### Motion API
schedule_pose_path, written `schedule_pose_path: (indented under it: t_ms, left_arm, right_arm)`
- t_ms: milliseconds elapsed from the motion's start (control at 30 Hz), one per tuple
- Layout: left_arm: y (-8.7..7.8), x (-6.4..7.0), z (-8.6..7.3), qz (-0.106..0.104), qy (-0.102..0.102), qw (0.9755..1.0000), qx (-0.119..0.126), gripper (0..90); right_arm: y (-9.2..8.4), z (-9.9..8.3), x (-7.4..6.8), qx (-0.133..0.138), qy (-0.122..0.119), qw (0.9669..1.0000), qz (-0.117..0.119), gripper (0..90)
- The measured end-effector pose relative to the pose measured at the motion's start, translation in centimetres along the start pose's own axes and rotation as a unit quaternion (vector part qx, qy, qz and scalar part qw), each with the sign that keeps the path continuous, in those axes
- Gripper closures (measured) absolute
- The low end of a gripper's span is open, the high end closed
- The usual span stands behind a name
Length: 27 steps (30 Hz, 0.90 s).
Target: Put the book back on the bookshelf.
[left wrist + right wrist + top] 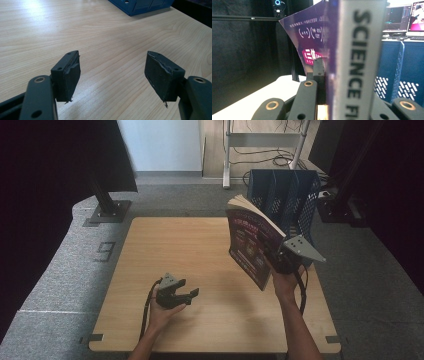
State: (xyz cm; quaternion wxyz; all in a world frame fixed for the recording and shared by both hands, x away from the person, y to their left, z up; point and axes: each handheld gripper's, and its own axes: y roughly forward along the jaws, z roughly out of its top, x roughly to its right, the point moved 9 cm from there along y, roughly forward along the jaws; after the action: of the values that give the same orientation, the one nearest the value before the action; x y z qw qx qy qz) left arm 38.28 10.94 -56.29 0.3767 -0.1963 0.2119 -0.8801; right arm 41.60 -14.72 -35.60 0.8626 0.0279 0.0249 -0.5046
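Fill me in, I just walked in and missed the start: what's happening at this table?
A person is working with a two-jaw tool in each hand. The right tool is clamped on a purple book, holding it upright above the wooden table, just in front of a blue file rack at the far right corner. The left tool sits low near the table's front edge with its jaws open and nothing between them.

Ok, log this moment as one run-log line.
right hand-held gripper: shut on book, held upright above table | left hand-held gripper: open, holding nothing, low over table | blue file rack: table's far right corner
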Motion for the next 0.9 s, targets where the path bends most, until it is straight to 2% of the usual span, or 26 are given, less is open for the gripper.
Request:
schedule_pose_path:
  t_ms: [900]
  left_arm:
    - [-0.2,-0.3,-0.1,0.002,-0.002,1.0,-0.002,29.2]
  right_arm:
    - [1.1,1.8,3.0,0.004,0.002,0.9992,-0.04,81.5]
